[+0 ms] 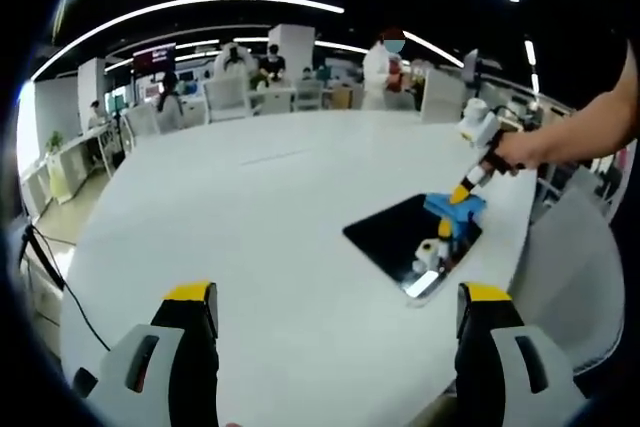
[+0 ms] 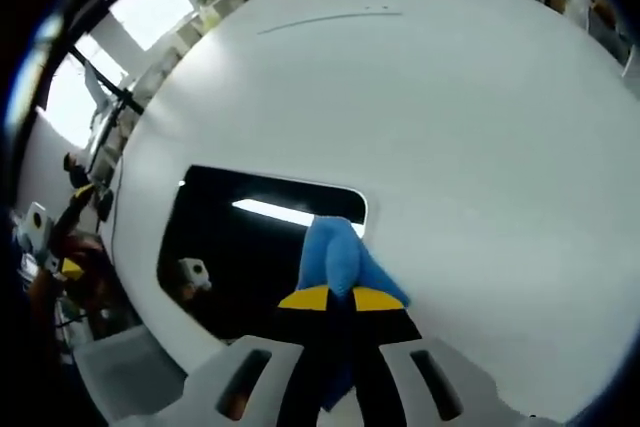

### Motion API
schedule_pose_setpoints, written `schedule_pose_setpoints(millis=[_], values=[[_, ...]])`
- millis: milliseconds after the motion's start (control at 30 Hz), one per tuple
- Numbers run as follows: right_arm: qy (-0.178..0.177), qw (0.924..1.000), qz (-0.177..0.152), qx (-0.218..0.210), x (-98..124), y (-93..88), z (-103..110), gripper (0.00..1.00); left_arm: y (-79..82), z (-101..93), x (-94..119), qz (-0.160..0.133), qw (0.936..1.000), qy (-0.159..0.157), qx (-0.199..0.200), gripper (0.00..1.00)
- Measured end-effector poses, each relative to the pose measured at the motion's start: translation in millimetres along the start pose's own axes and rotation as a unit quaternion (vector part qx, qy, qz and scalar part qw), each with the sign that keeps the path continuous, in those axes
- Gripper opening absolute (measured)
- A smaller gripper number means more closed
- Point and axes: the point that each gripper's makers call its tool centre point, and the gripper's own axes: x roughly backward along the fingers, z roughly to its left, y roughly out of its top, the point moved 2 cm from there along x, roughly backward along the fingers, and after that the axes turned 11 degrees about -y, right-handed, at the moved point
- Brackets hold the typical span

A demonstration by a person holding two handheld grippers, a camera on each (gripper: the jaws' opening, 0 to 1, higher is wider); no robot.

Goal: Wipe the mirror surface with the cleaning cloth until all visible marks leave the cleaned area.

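Right gripper [image 2: 338, 299] clamping blue cloth [image 2: 338, 255] with jaws together, pressing it on dark mirror [image 2: 235, 247] lying flat on white table [image 2: 400, 97], left gripper [image 1: 338, 305] hovering with jaws apart, no readable writing

No text, label or number can be read anywhere.

Bright ceiling strip lights [image 1: 230, 2] overhead; soft, fisheye-bent edges.
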Motion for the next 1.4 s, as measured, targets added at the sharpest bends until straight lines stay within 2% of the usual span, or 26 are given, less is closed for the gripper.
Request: schedule_pose_setpoints(millis=[133, 433, 633, 800, 1400], values=[[0.001, 1.0000, 0.001, -0.001, 0, -0.2, -1, 0.01, 4.7, -4.9, -3, -0.002, 0.9999, -0.010, -0.007, 1.00], [0.002, 1.0000, 0.000, 0.000, 0, -0.9, -1, 0.01, 3.1, -4.3, -2, 0.002, 0.9999, -0.011, -0.007, 1.00], [0.002, 1.0000, 0.002, -0.001, 1, -2.3, 0, 0.01, -0.4, -14.2, -3, 0.011, 0.9991, -0.036, -0.017, 1.00], [0.002, 1.0000, 0.005, 0.005, 4, -9.1, 3, 0.01, -2.2, -14.6, -2, 0.011, 0.9991, -0.039, -0.015, 1.00], [0.017, 0.9996, 0.007, -0.020, 14, -36.6, 12, 0.01, -3.9, -16.8, 2, 0.009, 0.9992, -0.038, -0.009, 1.00]])
